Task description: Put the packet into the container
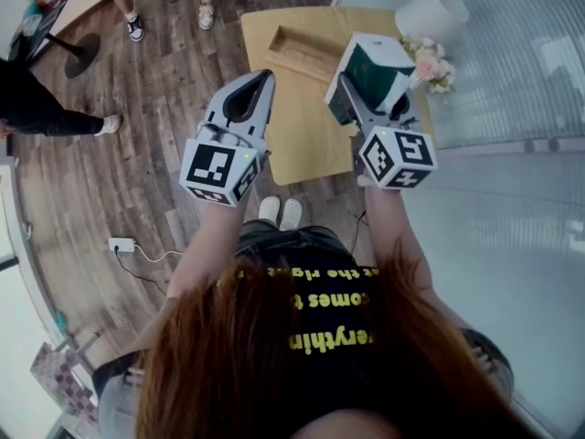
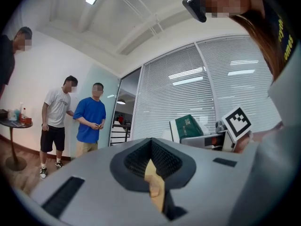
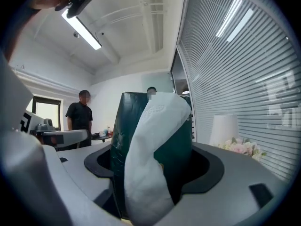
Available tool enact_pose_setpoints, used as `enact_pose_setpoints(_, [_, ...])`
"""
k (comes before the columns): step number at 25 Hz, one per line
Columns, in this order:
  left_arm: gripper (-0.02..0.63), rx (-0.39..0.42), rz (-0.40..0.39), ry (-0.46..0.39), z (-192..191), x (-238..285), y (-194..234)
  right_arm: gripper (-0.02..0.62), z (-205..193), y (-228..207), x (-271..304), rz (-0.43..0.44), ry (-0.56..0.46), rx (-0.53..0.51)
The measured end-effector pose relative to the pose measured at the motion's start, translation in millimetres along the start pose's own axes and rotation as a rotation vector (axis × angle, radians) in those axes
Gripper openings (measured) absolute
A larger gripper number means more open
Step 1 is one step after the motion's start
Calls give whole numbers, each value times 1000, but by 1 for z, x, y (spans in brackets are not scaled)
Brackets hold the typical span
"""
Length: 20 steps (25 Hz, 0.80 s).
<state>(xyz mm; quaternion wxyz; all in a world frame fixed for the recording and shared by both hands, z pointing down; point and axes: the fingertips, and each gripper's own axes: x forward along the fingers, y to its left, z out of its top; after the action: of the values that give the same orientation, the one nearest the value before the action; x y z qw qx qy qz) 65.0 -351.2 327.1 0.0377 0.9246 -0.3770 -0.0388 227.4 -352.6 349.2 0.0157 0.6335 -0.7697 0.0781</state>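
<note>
My right gripper (image 1: 370, 99) is raised above the wooden table (image 1: 302, 149) and is shut on the packet (image 1: 377, 69), a dark green pack with a white tissue sticking out. Seen from the right gripper view, the packet (image 3: 153, 149) stands upright between the jaws and fills the middle. The container (image 1: 306, 51), a shallow wooden tray, lies on the table just left of the packet. My left gripper (image 1: 254, 88) is held up beside it, shut and holding nothing. From the left gripper view, the packet (image 2: 189, 127) shows far right.
A white cylinder (image 1: 431, 12) and pink flowers (image 1: 434, 67) stand at the table's right corner. A blind-covered glass wall (image 1: 494, 80) runs along the right. Several people (image 2: 91, 121) stand on the wood floor to the left, near a round side table (image 1: 41, 7).
</note>
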Motion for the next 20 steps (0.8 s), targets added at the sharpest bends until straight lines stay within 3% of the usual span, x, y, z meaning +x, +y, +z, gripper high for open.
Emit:
enact_pose_setpoints(8, [0,-6,32,-2,-4,1,9,394,-24,-33,60,-2,118,19])
enact_pose_setpoints(12, [0,-8,41,-4,-5,3,12,394,-49,-39,92,54,235,-18])
enact_pose_setpoints(20, [0,-14,62,1,-11,6,16,396,-104,-36,160,314,516,-327])
